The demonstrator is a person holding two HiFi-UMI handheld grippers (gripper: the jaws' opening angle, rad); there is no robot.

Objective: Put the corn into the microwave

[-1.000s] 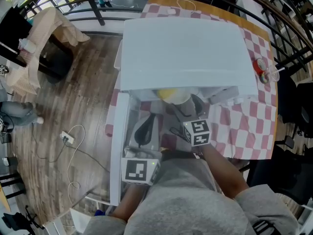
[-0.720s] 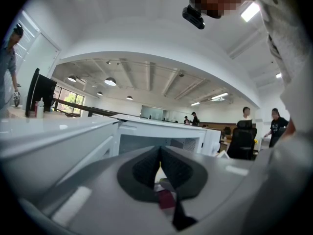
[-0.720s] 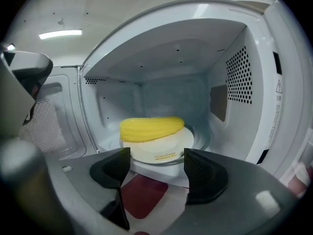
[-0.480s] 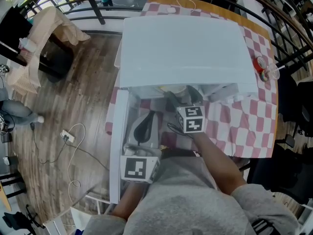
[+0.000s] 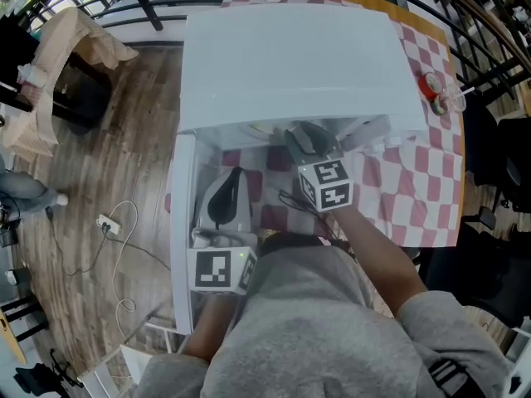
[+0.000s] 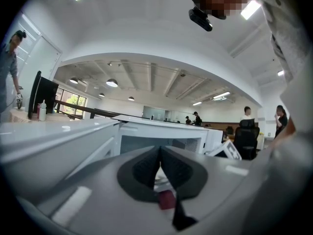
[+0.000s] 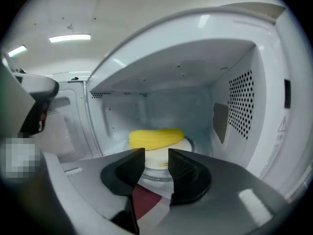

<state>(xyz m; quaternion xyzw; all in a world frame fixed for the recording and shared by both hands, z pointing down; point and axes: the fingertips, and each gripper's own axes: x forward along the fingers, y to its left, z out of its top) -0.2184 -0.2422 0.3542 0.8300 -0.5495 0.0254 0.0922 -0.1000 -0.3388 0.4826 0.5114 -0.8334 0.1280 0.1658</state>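
Observation:
The yellow corn (image 7: 155, 137) lies on a white dish (image 7: 164, 156) inside the open white microwave (image 5: 290, 56); the head view hides both under the microwave's top. My right gripper (image 7: 156, 163) hangs just outside the opening, in line with the dish. Its jaws have just been closing, a gap still shows between the pads, and nothing is between them. In the head view the right gripper (image 5: 309, 142) reaches under the microwave's front edge. My left gripper (image 6: 159, 153) is shut with nothing visible in it. The left gripper (image 5: 232, 185) lies next to the swung-out door (image 5: 181, 222).
A red-and-white checked cloth (image 5: 415, 189) covers the table under the microwave. A small red object (image 5: 431, 85) sits at the table's right edge. A cable and plug (image 5: 108, 222) lie on the wooden floor to the left. People and an office chair (image 6: 244, 136) stand far behind.
The yellow corn and its dish, seen at the microwave's mouth a second ago, are out of the head view now. The right gripper has shifted slightly towards the opening. The left gripper stayed put.

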